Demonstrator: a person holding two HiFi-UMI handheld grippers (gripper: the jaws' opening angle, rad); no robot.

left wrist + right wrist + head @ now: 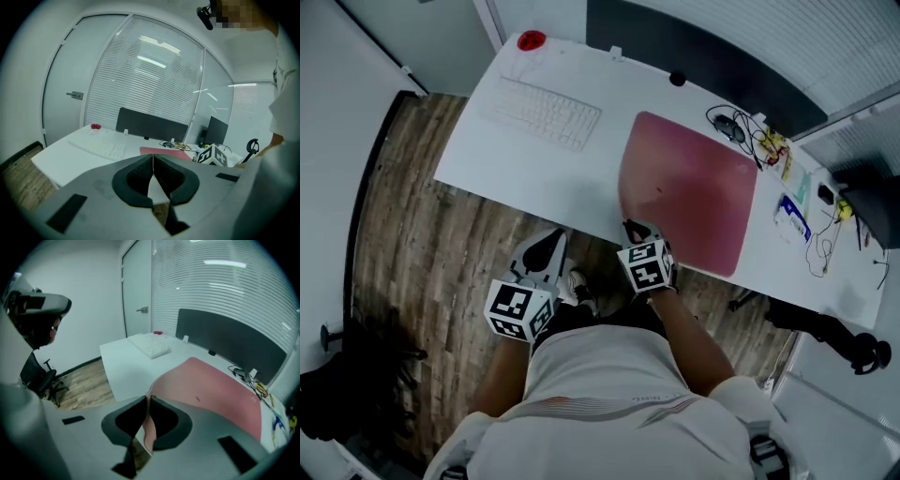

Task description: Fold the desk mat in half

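Looking down in the head view, the desk mat (pixel 694 187) stretches far and right from the right gripper (pixel 630 228) at its near-left corner, while the left gripper (pixel 551 244) hangs off the desk's (pixel 534 183) near edge. Right gripper view: jaws pinch that lifted corner. Left gripper view: jaws together, empty, mat far-right.

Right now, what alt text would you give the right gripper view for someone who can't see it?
The right tongs pinch the near corner of a pink desk mat, which curls up off a white desk. Farther back lie a white keyboard and a dark partition before window blinds.
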